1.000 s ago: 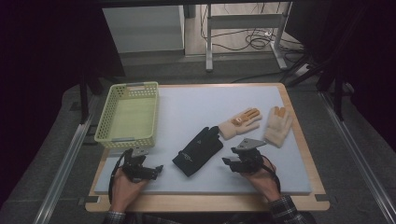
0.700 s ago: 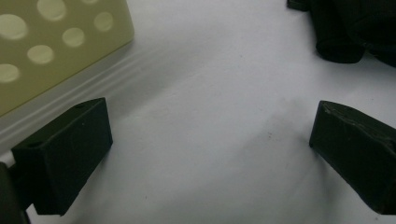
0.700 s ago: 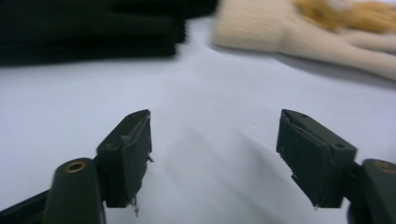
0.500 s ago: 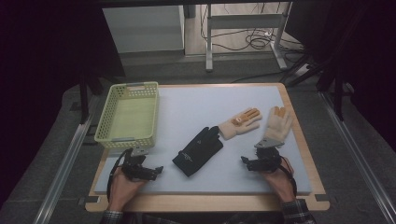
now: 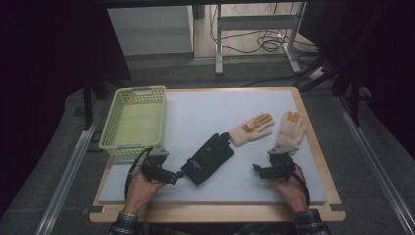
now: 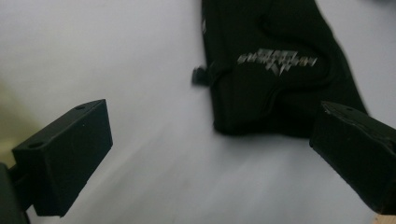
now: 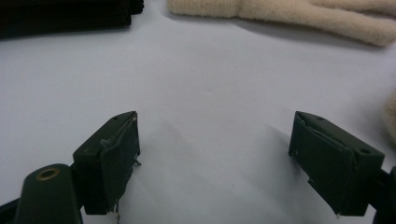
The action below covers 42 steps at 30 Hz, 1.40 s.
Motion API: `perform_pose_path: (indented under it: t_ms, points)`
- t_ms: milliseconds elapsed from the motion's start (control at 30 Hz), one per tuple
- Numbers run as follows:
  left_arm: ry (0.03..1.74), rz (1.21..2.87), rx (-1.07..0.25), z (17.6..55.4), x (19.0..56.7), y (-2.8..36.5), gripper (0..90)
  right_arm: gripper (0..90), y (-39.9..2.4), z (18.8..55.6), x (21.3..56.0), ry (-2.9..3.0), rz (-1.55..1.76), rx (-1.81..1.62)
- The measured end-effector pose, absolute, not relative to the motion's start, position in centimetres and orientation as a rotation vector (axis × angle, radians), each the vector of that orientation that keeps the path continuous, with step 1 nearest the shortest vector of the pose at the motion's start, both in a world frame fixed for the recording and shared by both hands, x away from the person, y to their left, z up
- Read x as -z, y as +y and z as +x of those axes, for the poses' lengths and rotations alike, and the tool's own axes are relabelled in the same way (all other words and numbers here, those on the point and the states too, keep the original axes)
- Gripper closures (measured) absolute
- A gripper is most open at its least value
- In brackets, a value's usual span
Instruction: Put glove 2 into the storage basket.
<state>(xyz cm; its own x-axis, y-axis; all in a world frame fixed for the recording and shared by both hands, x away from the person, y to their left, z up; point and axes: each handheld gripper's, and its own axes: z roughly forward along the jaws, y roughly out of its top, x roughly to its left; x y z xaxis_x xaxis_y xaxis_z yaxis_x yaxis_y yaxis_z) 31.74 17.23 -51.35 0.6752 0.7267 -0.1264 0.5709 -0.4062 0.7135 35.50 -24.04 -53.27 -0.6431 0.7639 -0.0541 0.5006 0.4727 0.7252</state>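
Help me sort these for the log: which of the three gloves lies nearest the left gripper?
The black glove, the only dark one, just ahead of the left gripper; both cream gloves lie farther right.

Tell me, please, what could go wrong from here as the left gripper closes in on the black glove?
The left gripper is open at the cuff of the black glove, which lies limp; closing there may catch just one layer, so it could slip. The glove's fingertips lie close to the beige glove with orange patches, so dragging might disturb it. The yellow basket stands close by that hand; a quick swing could knock it.
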Motion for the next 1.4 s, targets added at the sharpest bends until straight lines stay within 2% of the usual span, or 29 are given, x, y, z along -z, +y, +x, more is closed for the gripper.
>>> perform_pose_path:
  t_ms: [433,700,900,1067,1167,1400]
  points:
    - [0.918,2.203,-0.236,35.1,50.6,10.8,0.0,16.0,-24.0,35.5,53.3,2.351,1.061,-0.979]
    - [0.927,2.26,-0.263,36.6,51.6,7.9,0.0,16.0,-24.0,35.5,53.3,2.35,1.061,-0.978]
    - [0.98,2.25,-0.273,37.6,52.8,7.9,0.0,16.0,-24.0,35.5,53.3,2.35,1.061,-0.978]
    - [1.003,2.246,-0.185,38.0,53.4,8.1,0.0,16.0,-24.0,35.5,53.3,2.35,1.061,-0.978]
    - [0.941,2.28,-0.151,37.4,53.3,7.3,0.0,16.0,-24.0,35.5,53.3,2.35,1.061,-0.978]
    - [0.933,2.32,-0.195,36.9,53.4,6.6,0.0,16.0,-24.0,35.5,53.3,2.35,1.061,-0.977]
